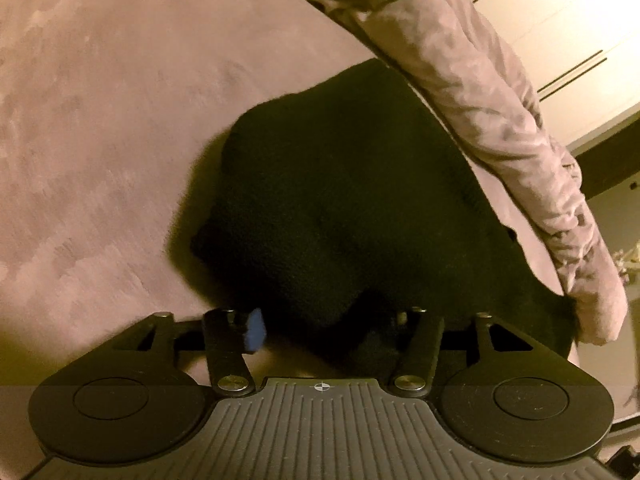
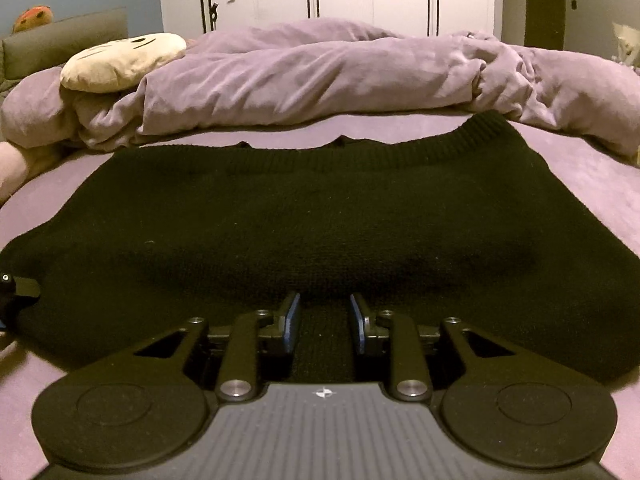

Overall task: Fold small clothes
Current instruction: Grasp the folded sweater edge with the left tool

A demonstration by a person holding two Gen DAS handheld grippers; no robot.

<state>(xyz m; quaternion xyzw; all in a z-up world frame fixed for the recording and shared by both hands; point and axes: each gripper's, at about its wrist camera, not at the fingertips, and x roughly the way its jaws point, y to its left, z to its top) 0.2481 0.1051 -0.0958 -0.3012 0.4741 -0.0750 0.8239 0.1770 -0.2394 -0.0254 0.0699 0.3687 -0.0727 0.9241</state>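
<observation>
Garment: black knitted sweater [image 2: 320, 216] lay spread flat on the mauve bed sheet [image 1: 100, 120], stretching forward from both grippers, its ribbed hem at the far edge.
Right gripper: right gripper [image 2: 325, 320] sat low over the near edge of the knit, jaws narrowed but with a gap showing between the blue pads [image 2: 295, 316] — dark fabric ran between them, and whether the pads actually pinched it could not be told.
Left gripper: left gripper [image 1: 332, 330] stood at a corner of the sweater with jaws about half apart; one blue pad showed at its left, the other finger was lost in black cloth. Fabric bulged up between the fingers, apparently not pressed.
Surroundings: crumpled lilac duvet [image 2: 320, 76] lay just beyond the hem, ahead of the right gripper, with a cream plush cushion [image 2: 120, 60] resting on it further left.
Risk, uneven grip: if only one side had hold when the edge was lifted, the knit would likely swing and fold crooked.
Risk, layers: a shallow pinch on thick knit might catch only the top layer — the lower one would stay behind and the fold would bunch.
Risk, snagging: carrying the near edge forward too far could drag the hem into the duvet and rumple it.
Risk, sheet: a low-set jaw might nip the sheet along with the sweater.
</observation>
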